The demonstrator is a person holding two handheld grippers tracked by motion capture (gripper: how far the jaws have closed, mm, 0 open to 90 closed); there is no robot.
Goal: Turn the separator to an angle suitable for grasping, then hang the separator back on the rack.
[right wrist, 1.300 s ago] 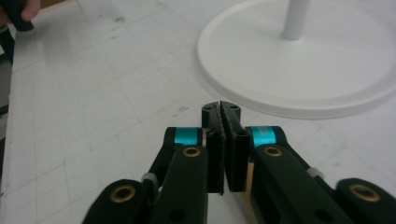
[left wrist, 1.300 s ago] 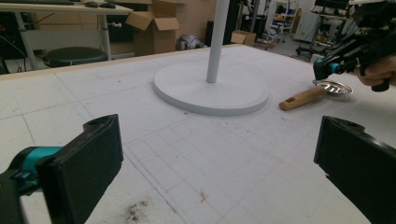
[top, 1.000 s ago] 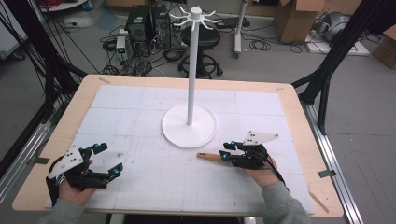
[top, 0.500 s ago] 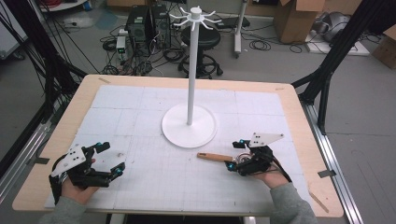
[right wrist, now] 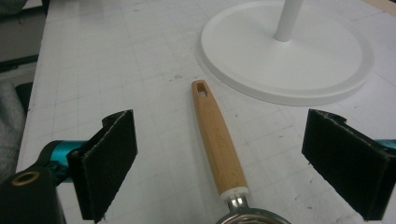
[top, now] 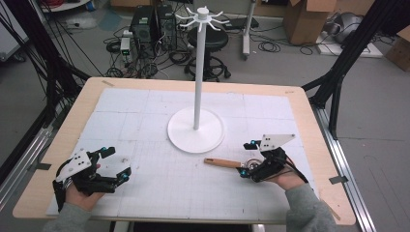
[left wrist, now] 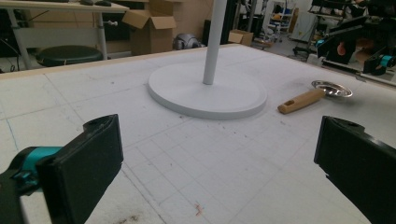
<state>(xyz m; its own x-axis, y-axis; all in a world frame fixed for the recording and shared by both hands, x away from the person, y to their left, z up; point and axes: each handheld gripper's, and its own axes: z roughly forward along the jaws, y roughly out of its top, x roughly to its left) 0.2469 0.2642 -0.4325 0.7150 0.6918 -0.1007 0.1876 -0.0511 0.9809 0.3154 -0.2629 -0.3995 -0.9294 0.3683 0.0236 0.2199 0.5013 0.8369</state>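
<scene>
A cluttered workshop with cardboard boxes, cables and a black stool surrounds a light wooden tabletop (top: 309, 116) covered by a white gridded mat (top: 145, 125). At the left near edge, a person's left hand holds the left tool (top: 112, 163) just above the mat, its two black jaws standing wide apart with nothing between them. In the middle of the mat rises a tall white stand with a round flat base (top: 196, 130) and a ring of short hooks at its top. Right of the base lies a small metal strainer with a light wooden handle (top: 223, 163), flat on the mat, its handle end with the hanging hole pointing toward the left tool and lying near the base rim without touching it. The metal bowl sits at the right tool (top: 247, 159), held in the person's right hand near the right edge. The right gripper view shows the handle (right wrist: 217, 140) running between that tool's black pads, which have just been opening and now stand clear of the wood on both sides.
</scene>
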